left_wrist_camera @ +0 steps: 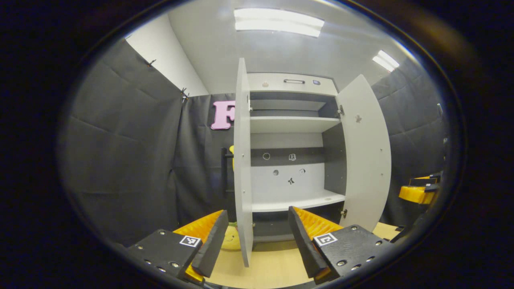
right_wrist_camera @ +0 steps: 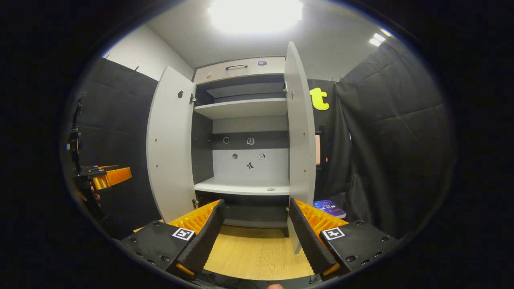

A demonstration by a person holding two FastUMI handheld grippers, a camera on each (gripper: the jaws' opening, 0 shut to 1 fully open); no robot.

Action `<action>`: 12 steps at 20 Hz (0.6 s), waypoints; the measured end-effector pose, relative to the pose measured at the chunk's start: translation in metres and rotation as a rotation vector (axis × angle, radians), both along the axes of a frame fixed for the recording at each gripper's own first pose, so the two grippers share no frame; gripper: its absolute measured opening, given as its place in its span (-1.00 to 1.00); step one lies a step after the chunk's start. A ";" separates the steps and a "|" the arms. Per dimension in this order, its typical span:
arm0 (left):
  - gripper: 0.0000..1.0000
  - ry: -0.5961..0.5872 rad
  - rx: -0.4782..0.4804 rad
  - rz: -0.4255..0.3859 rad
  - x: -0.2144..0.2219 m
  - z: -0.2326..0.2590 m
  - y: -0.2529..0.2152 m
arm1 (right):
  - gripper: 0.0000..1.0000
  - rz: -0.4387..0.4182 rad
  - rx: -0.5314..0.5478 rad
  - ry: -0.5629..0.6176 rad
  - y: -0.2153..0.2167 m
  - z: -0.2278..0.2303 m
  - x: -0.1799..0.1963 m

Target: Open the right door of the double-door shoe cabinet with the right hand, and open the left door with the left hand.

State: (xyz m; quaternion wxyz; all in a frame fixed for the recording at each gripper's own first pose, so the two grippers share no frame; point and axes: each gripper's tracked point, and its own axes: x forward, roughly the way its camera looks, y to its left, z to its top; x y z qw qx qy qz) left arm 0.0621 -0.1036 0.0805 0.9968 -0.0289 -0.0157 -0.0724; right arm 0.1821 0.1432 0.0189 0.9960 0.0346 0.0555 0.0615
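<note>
Here, we find the tall pale-grey double-door shoe cabinet (left_wrist_camera: 291, 82) standing on the light wood-grain floor (left_wrist_camera: 273, 267), with both of its leaves swung wide. In the left gripper view, the flat grey left door (left_wrist_camera: 243, 160) stands edge-on, between our released left gripper (left_wrist_camera: 257, 241) fingers but apart from them. In the right gripper view, the flat grey right door (right_wrist_camera: 299, 132) stands just beyond our right gripper (right_wrist_camera: 257, 237), also spread and grasping nothing. We judge both opening steps complete. The panels look thin, rigid and light, turning freely on their hinges. We would take hold at the free vertical edge, far from the hinges. The smooth faces may slip under the fingers.
</note>
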 end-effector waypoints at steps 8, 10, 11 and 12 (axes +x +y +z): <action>0.72 0.016 -0.010 0.037 -0.001 -0.005 0.007 | 0.98 -0.001 -0.006 -0.004 -0.001 0.001 0.002; 0.72 0.026 -0.017 0.034 0.001 -0.008 0.005 | 0.98 -0.007 -0.009 -0.009 -0.003 0.002 0.002; 0.72 0.030 -0.025 0.031 0.000 -0.009 0.004 | 0.98 -0.010 -0.009 -0.011 -0.004 0.002 0.002; 0.72 0.035 -0.031 0.030 0.000 -0.010 0.004 | 0.98 -0.012 -0.008 -0.012 -0.005 0.002 0.002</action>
